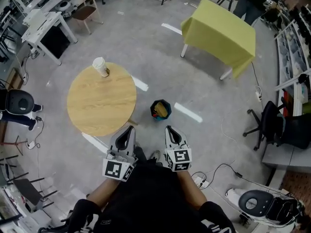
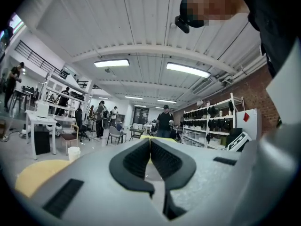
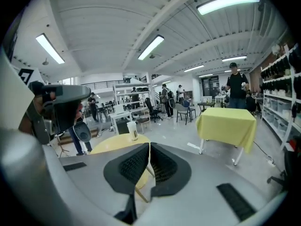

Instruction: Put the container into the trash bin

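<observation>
A pale cup-like container (image 1: 100, 66) stands upright at the far edge of a round wooden table (image 1: 102, 101). A dark trash bin (image 1: 161, 109) sits on the floor just right of the table, with something yellowish inside. My left gripper (image 1: 129, 129) and right gripper (image 1: 168, 129) are held side by side close to my body, both shut with nothing between the jaws. The bin lies just beyond and between their tips. The left gripper view shows its gripper (image 2: 150, 140) pointing level, with the container (image 2: 73, 153) low at left. In the right gripper view, its gripper (image 3: 149, 145) faces the container (image 3: 132, 130) and table (image 3: 117, 145).
A table under a yellow cloth (image 1: 218, 30) stands at the back right. Beyond the round table are white desks (image 1: 46, 25), and a black office chair (image 1: 272, 125) is at the right. Cables and a power strip (image 1: 200, 180) lie near my feet. Several people stand in the distance.
</observation>
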Action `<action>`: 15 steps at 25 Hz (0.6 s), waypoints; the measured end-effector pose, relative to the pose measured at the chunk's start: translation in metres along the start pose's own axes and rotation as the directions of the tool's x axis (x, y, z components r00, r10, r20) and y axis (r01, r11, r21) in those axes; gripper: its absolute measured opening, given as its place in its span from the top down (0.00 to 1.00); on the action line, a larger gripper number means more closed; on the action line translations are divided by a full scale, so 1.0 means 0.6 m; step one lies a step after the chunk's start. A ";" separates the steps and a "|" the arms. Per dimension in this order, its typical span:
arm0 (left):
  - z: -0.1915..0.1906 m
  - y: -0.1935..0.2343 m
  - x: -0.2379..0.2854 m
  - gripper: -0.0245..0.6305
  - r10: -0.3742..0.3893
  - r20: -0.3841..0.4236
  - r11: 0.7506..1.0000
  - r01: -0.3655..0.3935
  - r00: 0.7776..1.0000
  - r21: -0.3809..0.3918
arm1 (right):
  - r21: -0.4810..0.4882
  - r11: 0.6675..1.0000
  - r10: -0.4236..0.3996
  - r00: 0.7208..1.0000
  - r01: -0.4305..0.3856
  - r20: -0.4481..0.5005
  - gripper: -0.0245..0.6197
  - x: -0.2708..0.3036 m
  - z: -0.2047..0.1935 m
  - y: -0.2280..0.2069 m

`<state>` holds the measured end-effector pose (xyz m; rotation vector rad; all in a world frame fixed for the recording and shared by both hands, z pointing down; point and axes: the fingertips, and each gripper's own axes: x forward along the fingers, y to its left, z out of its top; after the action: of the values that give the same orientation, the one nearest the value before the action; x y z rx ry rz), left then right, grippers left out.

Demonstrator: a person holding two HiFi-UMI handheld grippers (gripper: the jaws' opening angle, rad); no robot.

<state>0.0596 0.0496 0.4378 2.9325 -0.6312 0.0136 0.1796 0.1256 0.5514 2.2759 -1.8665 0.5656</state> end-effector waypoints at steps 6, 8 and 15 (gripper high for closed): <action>0.002 0.024 -0.012 0.95 -0.042 0.008 0.999 0.042 0.999 -0.030 | -0.044 0.998 -0.044 0.999 0.045 0.032 0.91 -0.020 0.016 0.040; 0.000 0.031 -0.013 0.95 -0.058 0.004 0.998 0.058 0.998 -0.038 | -0.046 0.997 -0.055 0.998 0.057 0.035 0.91 -0.020 0.020 0.054; -0.018 0.058 -0.030 0.95 -0.099 -0.006 0.994 0.099 0.995 -0.040 | -0.043 0.996 -0.077 0.996 0.079 0.044 0.91 -0.014 0.028 0.102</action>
<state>0.0293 0.0270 0.4523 2.9200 -0.4788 0.0025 0.1222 0.1141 0.5250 2.3379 -1.7813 0.4630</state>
